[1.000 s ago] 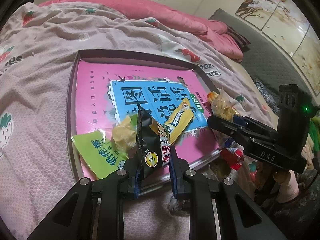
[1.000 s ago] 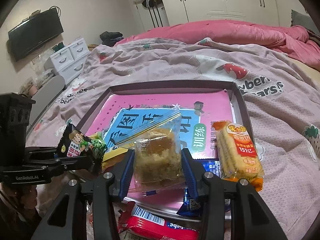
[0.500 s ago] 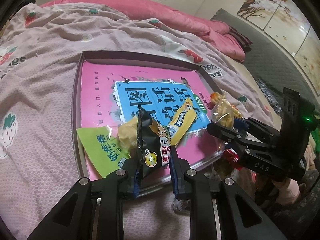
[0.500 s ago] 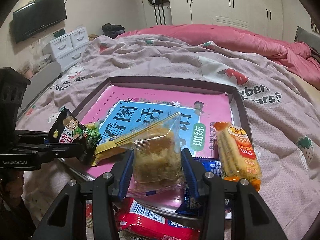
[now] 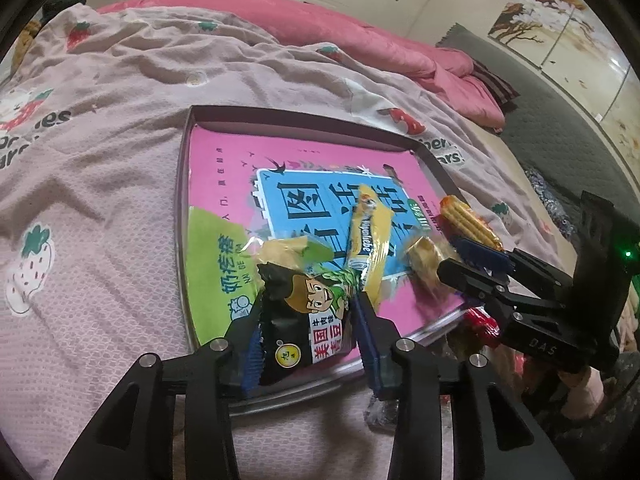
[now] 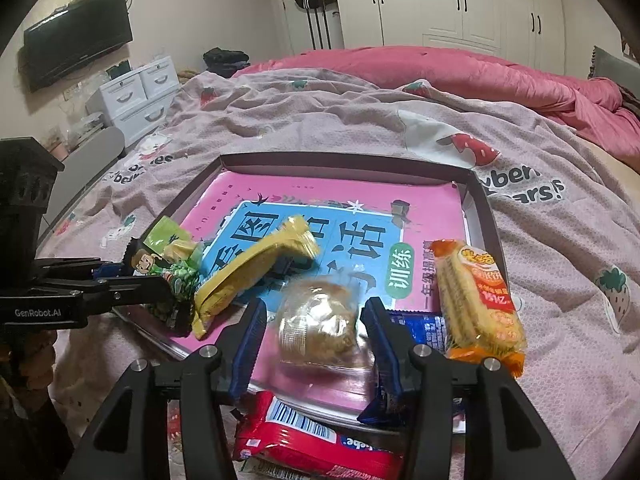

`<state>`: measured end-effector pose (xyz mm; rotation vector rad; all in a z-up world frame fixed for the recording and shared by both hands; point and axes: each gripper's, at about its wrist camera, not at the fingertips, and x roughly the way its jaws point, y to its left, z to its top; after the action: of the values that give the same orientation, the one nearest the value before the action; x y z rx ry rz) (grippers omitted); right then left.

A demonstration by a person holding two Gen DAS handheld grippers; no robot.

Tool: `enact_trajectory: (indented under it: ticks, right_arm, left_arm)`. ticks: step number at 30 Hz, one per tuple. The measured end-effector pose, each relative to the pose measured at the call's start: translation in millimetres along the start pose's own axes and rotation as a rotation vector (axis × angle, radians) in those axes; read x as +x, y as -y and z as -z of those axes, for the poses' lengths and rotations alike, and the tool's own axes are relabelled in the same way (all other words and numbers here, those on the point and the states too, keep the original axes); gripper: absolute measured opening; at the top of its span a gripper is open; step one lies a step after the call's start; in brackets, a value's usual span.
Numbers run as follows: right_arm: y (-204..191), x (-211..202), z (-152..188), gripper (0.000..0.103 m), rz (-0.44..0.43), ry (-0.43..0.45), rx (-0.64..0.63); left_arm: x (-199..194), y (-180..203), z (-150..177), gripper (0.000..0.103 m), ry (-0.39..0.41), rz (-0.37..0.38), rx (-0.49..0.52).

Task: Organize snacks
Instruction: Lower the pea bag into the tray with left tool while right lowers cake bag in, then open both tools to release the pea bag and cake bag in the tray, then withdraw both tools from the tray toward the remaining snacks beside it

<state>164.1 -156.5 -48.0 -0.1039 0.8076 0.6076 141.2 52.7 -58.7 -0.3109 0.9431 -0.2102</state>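
Snacks in tray (image 6: pixel 486 200): black pea packet (image 5: pixel 304 320) between spread left gripper (image 5: pixel 306 322) fingers; clear-wrapped cake (image 6: pixel 320 326) between spread right gripper (image 6: pixel 316 332) fingers, grip contact unclear.

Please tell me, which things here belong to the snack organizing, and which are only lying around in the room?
For the job:
left tongs, shut on black pea packet
right tongs around clear-wrapped cake
yellow bar
orange cracker pack
green packet
red packet
tray

Just lying about:
pink quilt
television
white drawers

Both wrist views low, close — sharing tray (image 5: pixel 182 216)
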Motion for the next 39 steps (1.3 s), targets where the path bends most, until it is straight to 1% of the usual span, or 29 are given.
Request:
enact_trajectory:
  ticks: [5, 7, 15, 17, 18, 19, 21, 24, 29, 35, 39]
  right_arm:
    - [1, -3, -1, 0.051, -0.010, 0.010, 0.006]
    - [2, -5, -1, 0.051, -0.012, 0.016, 0.011]
    - [7, -11, -3, 0.052, -0.019, 0.034, 0.033]
    - [7, -12, -3, 0.052, -0.021, 0.037, 0.035]
    - [7, -13, -3, 0.052, -0.021, 0.038, 0.036]
    - [7, -14, -3, 0.052, -0.021, 0.041, 0.037]
    - [8, -15, -3, 0.052, -0.023, 0.044, 0.038]
    - [8, -18, -3, 0.056, -0.022, 0.051, 0.041]
    - [12, -25, -3, 0.056, -0.021, 0.066, 0.057]
    - [16, -32, -4, 0.058, -0.019, 0.083, 0.078]
    - [20, -38, -4, 0.059, -0.014, 0.096, 0.092]
  left_arm:
    - [-1, 1, 0, 0.043, 0.003, -0.007, 0.004]
    - [-3, 0, -1, 0.048, 0.009, -0.008, 0.003]
    - [-9, -1, -3, 0.049, 0.023, -0.012, 0.001]
    - [-11, -1, -3, 0.051, 0.027, -0.010, 0.001]
    - [-12, -1, -4, 0.055, 0.031, -0.013, 0.003]
    - [-14, 0, -4, 0.056, 0.034, -0.013, 0.004]
    - [-17, 1, -4, 0.056, 0.037, -0.011, 0.010]
    - [-21, 2, -4, 0.056, 0.045, -0.010, 0.015]
    - [-27, 5, -5, 0.057, 0.054, -0.001, 0.021]
    - [-38, 9, -5, 0.062, 0.075, 0.016, 0.024]
    - [-46, 11, -5, 0.063, 0.094, 0.022, 0.031]
